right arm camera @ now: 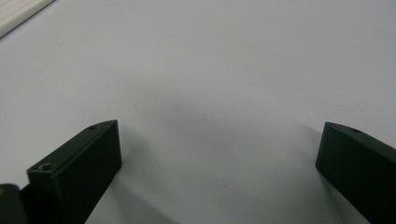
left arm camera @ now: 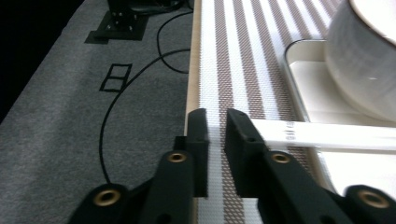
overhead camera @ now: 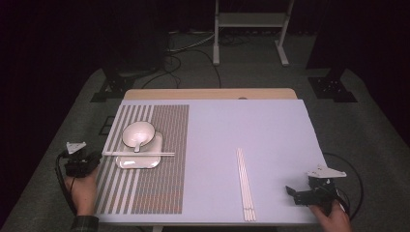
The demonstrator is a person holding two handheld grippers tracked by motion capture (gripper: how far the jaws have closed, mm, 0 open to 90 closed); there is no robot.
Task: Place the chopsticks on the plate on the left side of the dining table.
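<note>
One pair of chopsticks (overhead camera: 138,154) is laid crosswise over the tray (overhead camera: 126,163), long axis left to right; its left end lies beside the nearly closed, empty left claw (left arm camera: 215,122); a bowl (overhead camera: 139,134) holding a spoon (overhead camera: 139,142) sits on the tray, on the striped mat (overhead camera: 164,183); a second pair (overhead camera: 245,183) runs near to far on the table (overhead camera: 270,130); the right claw (right arm camera: 219,154) is spread wide, empty.

In the left gripper view the bowl (left arm camera: 369,60) ran off the top and right edges. The chopsticks (left arm camera: 327,136) were cut by the right edge, their printed marking too blurred to read.
</note>
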